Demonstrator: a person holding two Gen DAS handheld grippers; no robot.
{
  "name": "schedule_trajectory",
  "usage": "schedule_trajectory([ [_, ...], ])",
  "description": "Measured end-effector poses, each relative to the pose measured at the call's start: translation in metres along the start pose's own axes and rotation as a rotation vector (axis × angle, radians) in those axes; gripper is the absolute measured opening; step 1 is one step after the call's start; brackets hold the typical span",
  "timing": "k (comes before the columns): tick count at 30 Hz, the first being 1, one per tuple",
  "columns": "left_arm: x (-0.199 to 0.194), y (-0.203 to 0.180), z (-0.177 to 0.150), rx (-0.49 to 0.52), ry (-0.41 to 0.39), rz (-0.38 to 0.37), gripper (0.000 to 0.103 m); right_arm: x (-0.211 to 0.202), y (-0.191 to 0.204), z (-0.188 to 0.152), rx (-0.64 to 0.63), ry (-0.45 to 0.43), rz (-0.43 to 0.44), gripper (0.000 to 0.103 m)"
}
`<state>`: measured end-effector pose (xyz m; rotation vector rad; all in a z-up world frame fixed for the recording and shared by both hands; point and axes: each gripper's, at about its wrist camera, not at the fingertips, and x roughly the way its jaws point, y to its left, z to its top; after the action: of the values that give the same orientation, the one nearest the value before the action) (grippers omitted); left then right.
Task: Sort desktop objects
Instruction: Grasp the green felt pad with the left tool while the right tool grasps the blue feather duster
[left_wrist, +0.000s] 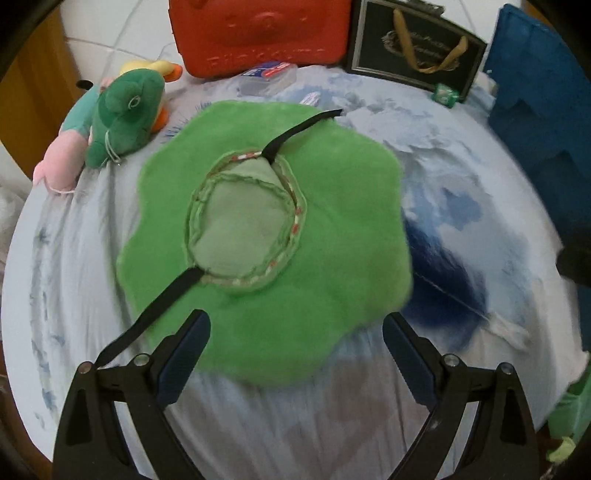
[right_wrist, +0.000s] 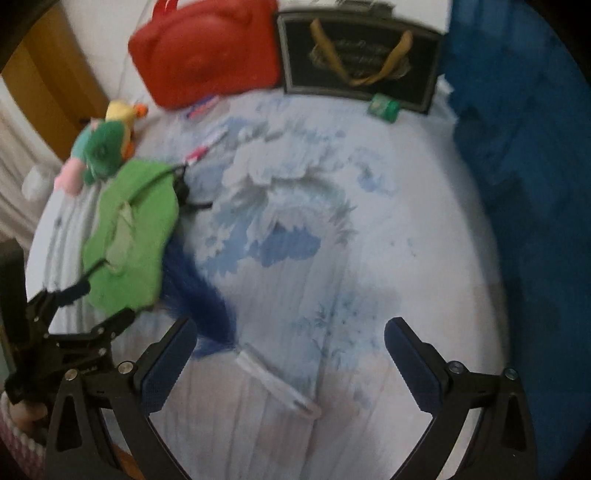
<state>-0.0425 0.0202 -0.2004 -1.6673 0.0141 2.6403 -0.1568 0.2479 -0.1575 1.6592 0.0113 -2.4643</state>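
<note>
A green plush leaf-shaped hat (left_wrist: 332, 266) with black straps lies on the blue patterned cloth of the table (left_wrist: 461, 177). My left gripper (left_wrist: 297, 336) is open just in front of the hat's near edge, touching nothing. The hat also shows at left in the right wrist view (right_wrist: 144, 236), with the left gripper (right_wrist: 99, 306) at its near edge. My right gripper (right_wrist: 290, 343) is open and empty over the cloth; a dark blue feather wand (right_wrist: 207, 306) with a white handle (right_wrist: 277, 387) lies between its fingers.
Plush toys (left_wrist: 122, 118) lie at the far left. A red case (left_wrist: 258, 33), a black gift bag (left_wrist: 417, 48) and a blue crate (left_wrist: 539, 110) stand along the back and right. A clear card box (left_wrist: 267, 75), a green roll (left_wrist: 445, 95) and pens (right_wrist: 207, 146) lie nearby.
</note>
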Motion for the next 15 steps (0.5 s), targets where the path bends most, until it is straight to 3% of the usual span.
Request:
schedule_trajectory([
  [4,0.017,0.001,0.015,-0.037,-0.024,0.051,0.096,0.022,0.0,0.006,-0.067,0.03,0.003,0.103],
  [8,0.023,0.009,0.023,-0.051,-0.066,0.046,0.092,0.038,0.007,0.014,-0.117,0.058,0.028,0.103],
  [10,0.025,0.016,0.024,-0.061,-0.068,0.059,0.062,0.047,0.016,0.016,-0.149,0.071,0.045,0.103],
  [15,0.02,0.042,0.027,-0.156,-0.061,0.044,0.022,0.06,0.045,0.018,-0.207,0.098,0.098,0.103],
])
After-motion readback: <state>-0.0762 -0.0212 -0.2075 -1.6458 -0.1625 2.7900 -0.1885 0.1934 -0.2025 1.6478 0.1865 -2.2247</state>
